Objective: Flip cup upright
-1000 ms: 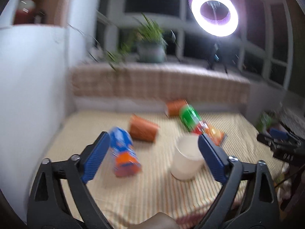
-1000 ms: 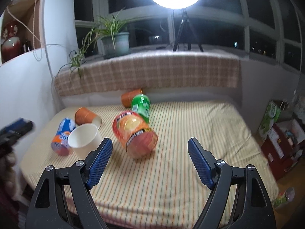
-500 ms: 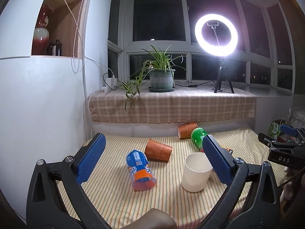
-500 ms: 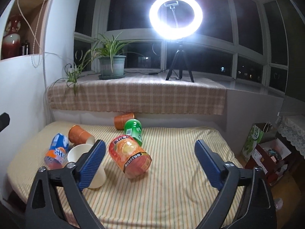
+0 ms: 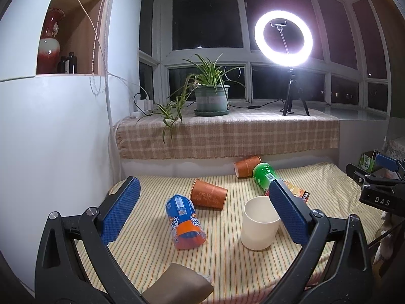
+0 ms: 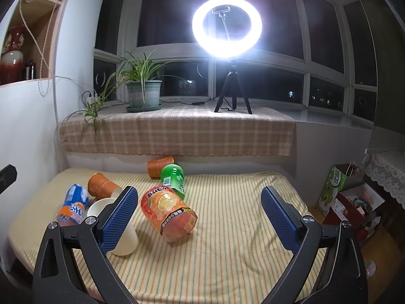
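Your left gripper [image 5: 202, 207] has its two blue, dimple-textured pads spread wide and holds nothing; your right gripper [image 6: 200, 215] is spread just as wide, also empty, above the yellow striped cloth [image 6: 227, 253] that covers the flat surface.

Take the smooth cream-white tapered cup [image 5: 259, 224] as your landmark. It stands upright on the striped cloth, open mouth up, wider at the rim than at the base. In the left wrist view the right-hand pad of your left gripper overlaps its rim; in the right wrist view the left-hand pad of your right gripper covers much of it [image 6: 126, 238].

Just to the left of the cup lies the blue and orange cylindrical soda can [image 5: 184, 224] on its side, glossy label facing up. Behind the cup and a little left lies an orange-brown tapered paper cup [image 5: 208, 197] on its side, mouth toward the cup. Farther behind the cup, by the back wall, a second orange-brown paper cup [image 5: 246, 169] lies on its side, touching or just beside the green cylindrical can [image 5: 264, 177], also lying down. To the right of the cream cup lies the large orange-red cylindrical plastic snack container [image 6: 168, 215], tipped over with its glossy printed label showing.

Well behind everything, a checked woven cloth [image 5: 227, 136] drapes the sill, carrying a potted spider plant [image 5: 211, 96] and a glowing ring light on a black tripod [image 5: 283, 36].
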`<state>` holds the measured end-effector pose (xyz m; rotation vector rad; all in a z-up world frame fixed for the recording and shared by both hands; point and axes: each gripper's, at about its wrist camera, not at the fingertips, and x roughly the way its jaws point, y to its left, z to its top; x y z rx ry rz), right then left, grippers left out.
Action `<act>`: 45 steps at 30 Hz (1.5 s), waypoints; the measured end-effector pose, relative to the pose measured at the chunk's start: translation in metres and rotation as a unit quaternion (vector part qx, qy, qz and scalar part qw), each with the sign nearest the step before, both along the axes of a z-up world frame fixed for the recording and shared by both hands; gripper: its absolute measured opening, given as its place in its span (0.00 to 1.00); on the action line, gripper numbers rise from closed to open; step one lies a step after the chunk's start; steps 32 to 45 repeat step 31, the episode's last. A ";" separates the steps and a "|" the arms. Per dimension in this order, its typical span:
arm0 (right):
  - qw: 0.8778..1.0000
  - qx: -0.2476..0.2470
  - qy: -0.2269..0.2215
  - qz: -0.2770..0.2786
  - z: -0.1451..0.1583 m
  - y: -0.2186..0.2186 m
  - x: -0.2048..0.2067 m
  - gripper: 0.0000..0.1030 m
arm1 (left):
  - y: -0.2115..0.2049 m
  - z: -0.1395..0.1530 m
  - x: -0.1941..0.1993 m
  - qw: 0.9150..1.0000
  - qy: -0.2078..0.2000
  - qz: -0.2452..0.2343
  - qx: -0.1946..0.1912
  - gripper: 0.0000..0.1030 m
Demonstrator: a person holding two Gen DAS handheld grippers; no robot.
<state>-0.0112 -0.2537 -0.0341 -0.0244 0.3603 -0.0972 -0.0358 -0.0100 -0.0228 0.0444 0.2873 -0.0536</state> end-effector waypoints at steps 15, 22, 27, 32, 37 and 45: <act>1.000 -0.007 -0.004 -0.003 0.000 0.001 -0.001 0.95 | 0.003 -0.003 0.002 1.000 0.004 0.008 -0.004 1.00; 1.000 -0.011 -0.005 0.000 0.000 0.002 0.000 0.95 | 0.005 -0.004 0.003 1.000 0.008 0.008 -0.006 1.00; 1.000 -0.013 -0.004 -0.001 -0.001 0.003 0.000 0.95 | 0.006 -0.007 0.003 1.000 0.011 0.013 -0.003 1.00; 1.000 -0.014 -0.003 -0.001 -0.001 0.003 0.001 0.95 | 0.006 -0.008 0.003 1.000 0.006 0.013 0.002 1.00; 1.000 -0.014 -0.003 -0.001 -0.001 0.003 0.001 0.95 | 0.006 -0.008 0.003 1.000 0.006 0.013 0.002 1.00; 1.000 -0.014 -0.003 -0.001 -0.001 0.003 0.001 0.95 | 0.006 -0.008 0.003 1.000 0.006 0.013 0.002 1.00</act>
